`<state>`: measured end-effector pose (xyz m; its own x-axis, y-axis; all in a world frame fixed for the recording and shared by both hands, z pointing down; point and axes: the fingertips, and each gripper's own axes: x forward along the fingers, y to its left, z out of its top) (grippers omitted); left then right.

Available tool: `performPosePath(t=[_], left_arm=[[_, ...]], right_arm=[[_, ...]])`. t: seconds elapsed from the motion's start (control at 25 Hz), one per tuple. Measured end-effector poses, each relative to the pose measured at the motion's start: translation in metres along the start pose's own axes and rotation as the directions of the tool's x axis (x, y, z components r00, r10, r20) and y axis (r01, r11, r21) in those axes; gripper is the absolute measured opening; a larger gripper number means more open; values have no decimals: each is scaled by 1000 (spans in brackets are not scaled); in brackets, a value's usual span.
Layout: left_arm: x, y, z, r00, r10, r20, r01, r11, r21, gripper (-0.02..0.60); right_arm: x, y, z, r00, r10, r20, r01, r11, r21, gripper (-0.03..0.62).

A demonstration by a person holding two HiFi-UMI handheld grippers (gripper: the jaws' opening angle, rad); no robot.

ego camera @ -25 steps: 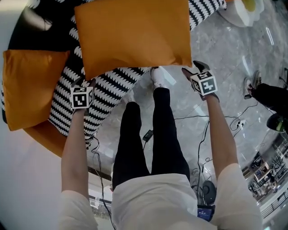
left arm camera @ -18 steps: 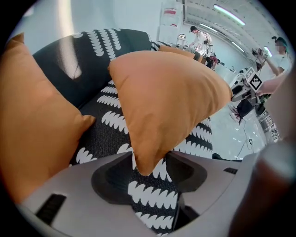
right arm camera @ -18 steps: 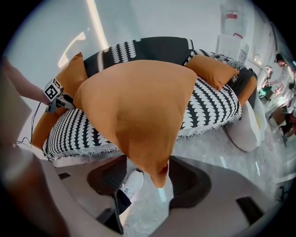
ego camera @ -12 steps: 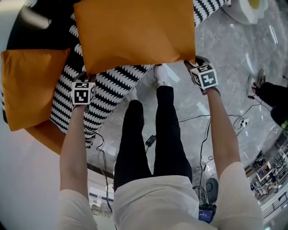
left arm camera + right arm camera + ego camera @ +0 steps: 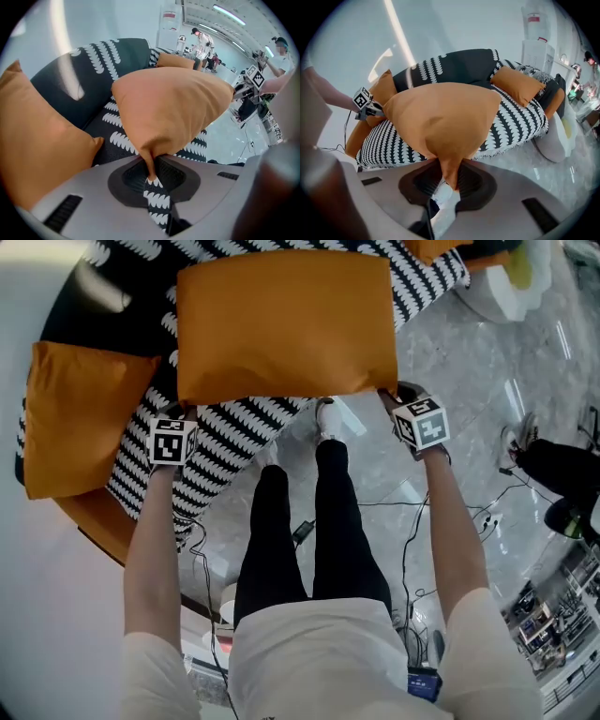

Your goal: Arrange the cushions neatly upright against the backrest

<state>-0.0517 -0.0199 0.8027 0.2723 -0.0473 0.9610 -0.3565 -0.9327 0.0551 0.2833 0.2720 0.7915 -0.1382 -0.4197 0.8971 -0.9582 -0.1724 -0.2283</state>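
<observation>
A large orange cushion [image 5: 286, 324] hangs over the black-and-white patterned sofa seat [image 5: 230, 432], held by its two near corners. My left gripper [image 5: 183, 413] is shut on the near left corner [image 5: 151, 164]; its jaws have just been closing on it. My right gripper [image 5: 389, 395] is shut on the near right corner [image 5: 449, 171], its jaws likewise just closed. A second orange cushion [image 5: 80, 413] leans on the sofa's left side, and a third [image 5: 518, 84] lies at the far right by the dark backrest [image 5: 459, 63].
The sofa is round, with an orange base [image 5: 103, 526]. Cables [image 5: 412, 521] run over the glossy grey floor by the person's legs [image 5: 300, 531]. A pale round stool [image 5: 555, 136] stands at the sofa's right end. People [image 5: 202, 42] stand in the background.
Both grippers closed on the big cushion's near corners and lifted it; it now hangs squarer and higher over the seat. The view shifted slightly.
</observation>
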Motion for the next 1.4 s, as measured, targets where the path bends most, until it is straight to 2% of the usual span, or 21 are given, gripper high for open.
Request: performPosePath(t=[0.2, 0.36, 0.56, 0.76, 1.0, 1.24, 1.4], left_arm=[[-36, -13, 30, 999, 48, 26, -46, 996, -72, 52], [-72, -25, 58, 995, 85, 57, -78, 990, -113, 49], [-123, -30, 66, 989, 117, 91, -100, 980, -174, 48], [-138, -43, 69, 983, 128, 130, -94, 967, -237, 48], [-167, -39, 93, 969, 138, 205, -76, 956, -284, 48], [-180, -24, 123, 940, 160, 300, -45, 933, -356, 46], [-202, -4, 128, 925, 173, 337, -21, 912, -410, 46]], right_arm=[[-37, -15, 34, 998, 43, 48, -43, 999, 12, 81], [-71, -32, 74, 995, 59, 80, -57, 998, -32, 72], [-111, -27, 123, 990, 73, 121, -63, 994, -88, 69], [-129, -37, 156, 983, 71, 170, -53, 993, -107, 69], [-150, -43, 207, 975, 53, 217, -31, 994, -105, 66], [-150, -53, 249, 969, 60, 238, -36, 994, -102, 63], [-150, -40, 286, 972, 70, 226, -45, 992, -115, 63]])
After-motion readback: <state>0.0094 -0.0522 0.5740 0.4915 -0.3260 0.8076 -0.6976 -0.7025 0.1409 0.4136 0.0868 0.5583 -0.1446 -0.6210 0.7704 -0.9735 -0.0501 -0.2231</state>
